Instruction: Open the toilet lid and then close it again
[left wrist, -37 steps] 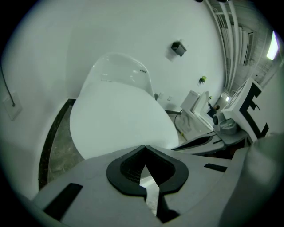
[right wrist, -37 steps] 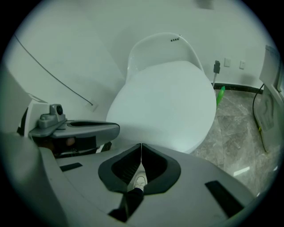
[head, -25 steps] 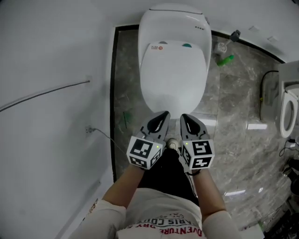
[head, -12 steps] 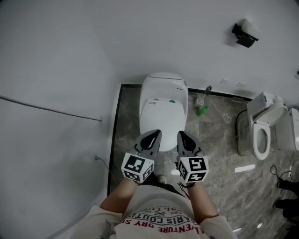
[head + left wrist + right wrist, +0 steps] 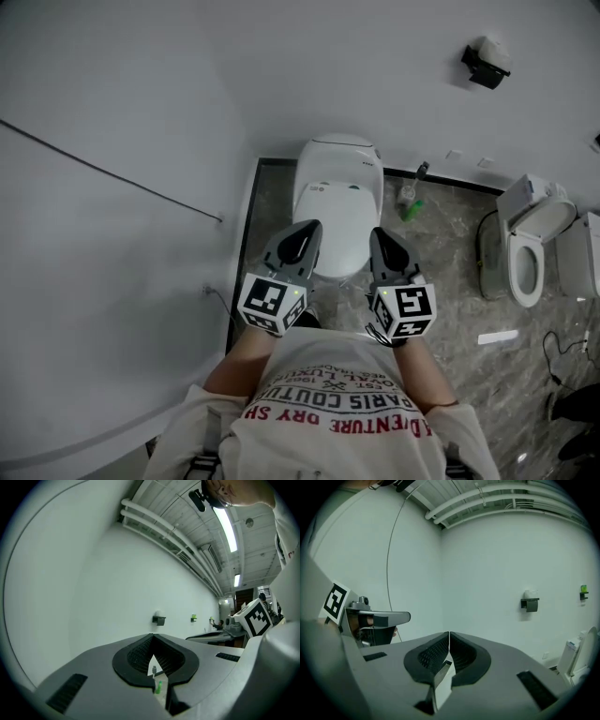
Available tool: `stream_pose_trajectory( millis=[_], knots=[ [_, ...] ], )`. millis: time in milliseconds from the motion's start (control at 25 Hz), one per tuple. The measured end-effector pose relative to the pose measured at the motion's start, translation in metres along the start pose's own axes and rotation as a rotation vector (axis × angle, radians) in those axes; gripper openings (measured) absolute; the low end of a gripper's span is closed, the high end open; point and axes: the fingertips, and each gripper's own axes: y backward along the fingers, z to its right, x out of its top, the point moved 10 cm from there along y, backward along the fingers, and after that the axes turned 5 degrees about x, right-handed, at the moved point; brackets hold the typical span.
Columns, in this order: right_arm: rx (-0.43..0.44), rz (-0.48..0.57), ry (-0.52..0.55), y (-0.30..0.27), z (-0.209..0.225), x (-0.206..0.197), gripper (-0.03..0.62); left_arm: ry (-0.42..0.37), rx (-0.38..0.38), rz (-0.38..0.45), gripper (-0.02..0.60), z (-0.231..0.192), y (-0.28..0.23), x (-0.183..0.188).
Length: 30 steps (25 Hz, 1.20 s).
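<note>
Head view: both grippers are held side by side in front of the person's chest, near each other but apart, pointing forward. Left gripper [image 5: 307, 227]: in its own view [image 5: 152, 637] the jaw tips meet, leaving only a small triangular gap behind the tips; nothing is clamped between them. Right gripper [image 5: 381, 234]: in its own view [image 5: 449, 637] the jaws are pressed together along one thin line, also empty. The white toilet [image 5: 337, 192] stands on the floor ahead of and below both grippers, and in the head view it sits in the gap between their tips. Its lid [image 5: 328, 217] is down, lying flat and closed. Neither gripper touches it. Both gripper cameras face the plain white wall rather than the toilet. A green bottle [image 5: 412, 208] lies on the grey floor [image 5: 450, 281] ahead and to the right of the right gripper, just beside the toilet. A second toilet [image 5: 531, 248] with its lid raised is well off to the right. A wall-mounted paper holder [image 5: 486, 64] hangs high ahead, right of both grippers.
</note>
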Motion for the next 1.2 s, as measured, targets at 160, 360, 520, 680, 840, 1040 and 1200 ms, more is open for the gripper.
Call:
stream_pose_trajectory(
  millis=[160, 360, 520, 680, 840, 1040, 1200],
  knots=[
    [0.009, 0.013, 0.019, 0.007, -0.003, 0.005, 0.014, -0.011, 0.009, 0.003, 0.006, 0.004, 0.012, 0.007],
    [0.008, 0.024, 0.026, 0.015, -0.010, 0.000, 0.014, -0.007, 0.016, -0.003, 0.006, 0.009, 0.025, 0.001],
    [-0.002, 0.018, 0.019, 0.016, -0.007, 0.000, 0.014, 0.005, 0.019, -0.013, 0.006, 0.010, 0.024, 0.000],
    [-0.013, 0.013, 0.020, 0.014, -0.006, -0.002, 0.014, 0.008, 0.013, -0.012, 0.006, 0.006, 0.022, 0.000],
    [-0.013, 0.007, 0.017, 0.014, -0.006, -0.003, 0.014, 0.015, 0.006, -0.009, 0.006, 0.008, 0.021, 0.000],
    [-0.011, 0.003, 0.019, 0.011, -0.009, -0.005, 0.014, 0.007, 0.000, -0.010, 0.006, 0.007, 0.021, -0.001],
    [-0.015, -0.007, 0.005, 0.008, -0.008, -0.005, 0.014, 0.006, 0.000, -0.019, 0.006, 0.004, 0.019, 0.001]
  ],
)
